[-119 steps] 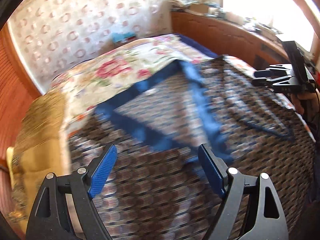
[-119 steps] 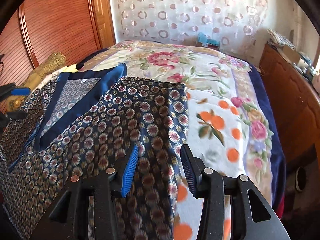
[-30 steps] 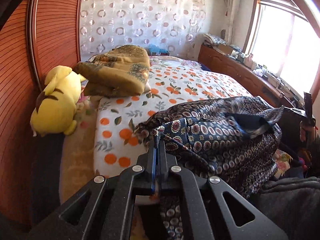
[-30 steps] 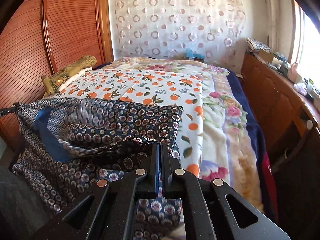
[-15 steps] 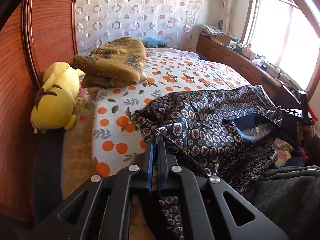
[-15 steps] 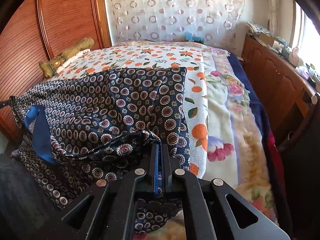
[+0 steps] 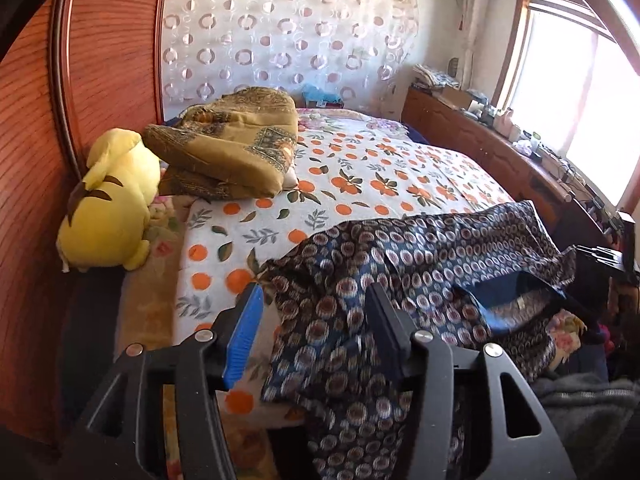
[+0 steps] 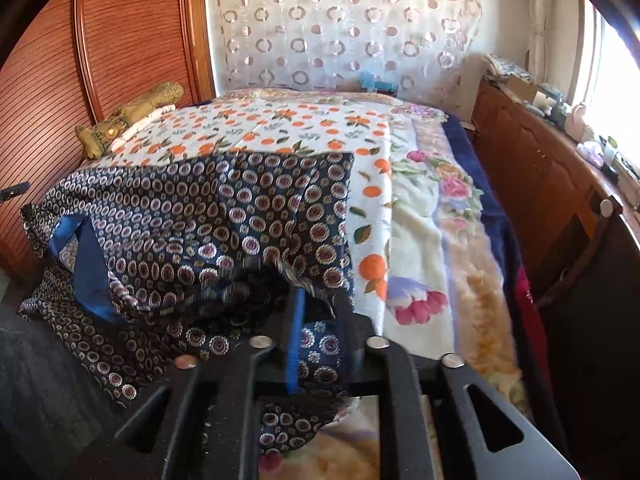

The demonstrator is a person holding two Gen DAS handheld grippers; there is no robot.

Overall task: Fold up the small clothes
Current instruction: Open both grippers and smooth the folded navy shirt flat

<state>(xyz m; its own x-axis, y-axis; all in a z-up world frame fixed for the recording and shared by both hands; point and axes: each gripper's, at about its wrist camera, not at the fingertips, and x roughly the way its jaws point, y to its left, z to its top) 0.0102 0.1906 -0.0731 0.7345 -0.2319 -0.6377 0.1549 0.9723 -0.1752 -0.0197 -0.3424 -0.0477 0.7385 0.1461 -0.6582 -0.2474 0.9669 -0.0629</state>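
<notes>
A dark blue garment with round medallion print and plain blue lining [image 7: 420, 264] lies over the near edge of the bed; it also shows in the right wrist view [image 8: 208, 232]. My left gripper [image 7: 316, 312] is open, its blue pads either side of the garment's left corner, which lies loose between them. My right gripper [image 8: 320, 304] is open by a small gap, with the garment's right corner lying between the fingers. The right gripper also shows at the far right of the left wrist view [image 7: 600, 256].
The bed has an orange-print cover [image 7: 360, 184] and a floral blanket [image 8: 452, 216]. A yellow plush toy [image 7: 112, 204] and a folded gold quilt [image 7: 232, 144] sit by the wooden headboard [image 7: 36, 160]. A wooden cabinet [image 8: 552, 176] runs along the right side.
Both grippers were shut on the garment's corners and lowered it onto the bed. Now the left jaws have opened wide and the right jaws have parted, letting the cloth go.
</notes>
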